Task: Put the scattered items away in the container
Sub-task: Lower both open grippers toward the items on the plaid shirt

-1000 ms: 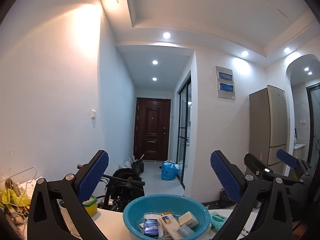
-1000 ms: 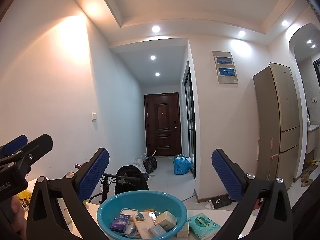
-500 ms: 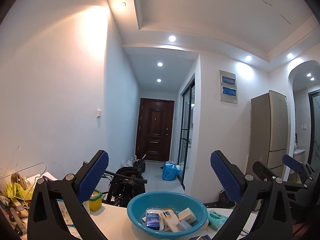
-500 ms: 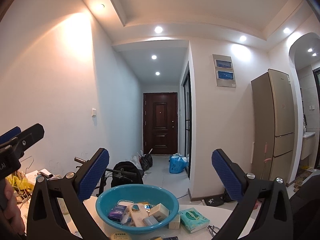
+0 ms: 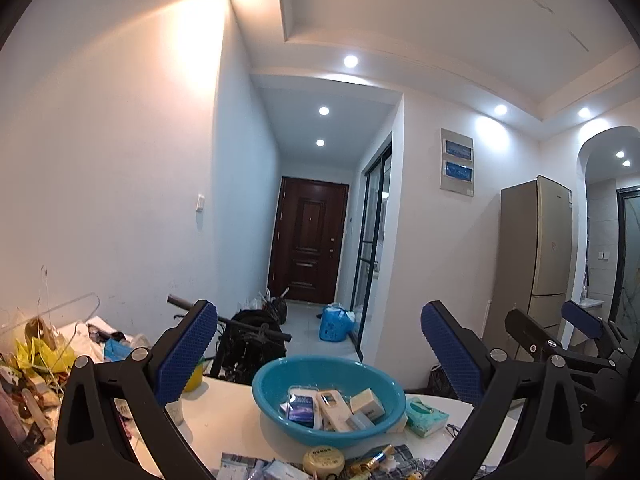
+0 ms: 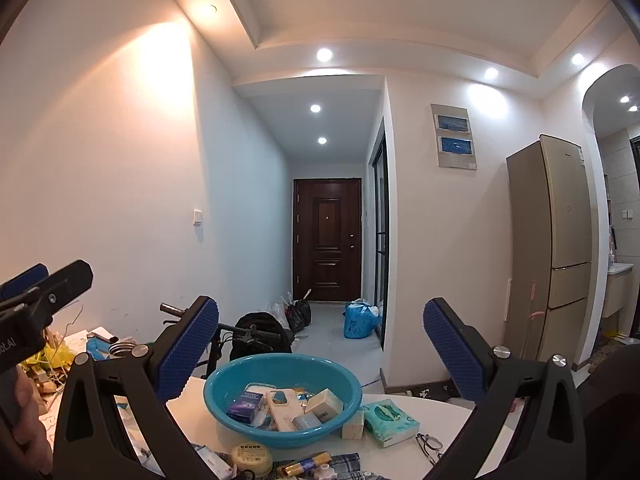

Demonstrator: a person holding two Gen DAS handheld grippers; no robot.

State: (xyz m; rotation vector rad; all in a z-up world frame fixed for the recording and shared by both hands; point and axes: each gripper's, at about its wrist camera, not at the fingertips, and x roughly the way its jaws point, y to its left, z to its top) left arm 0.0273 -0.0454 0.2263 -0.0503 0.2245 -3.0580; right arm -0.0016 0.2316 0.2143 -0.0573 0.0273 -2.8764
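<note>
Both the left gripper (image 5: 318, 354) and the right gripper (image 6: 320, 354) hover spread wide and empty. Ahead of and below them, the round teal plastic basin (image 6: 224, 376) already holds several small boxes. Outside it are a green tissue pack (image 6: 390, 422) to its right, a small cream box (image 6: 353, 426) against its wall, and nearer the tools a round yellow tin (image 6: 252, 456), a gold tube (image 6: 306, 462) and apparently more, cut off below. Judged roughly half done.
</note>
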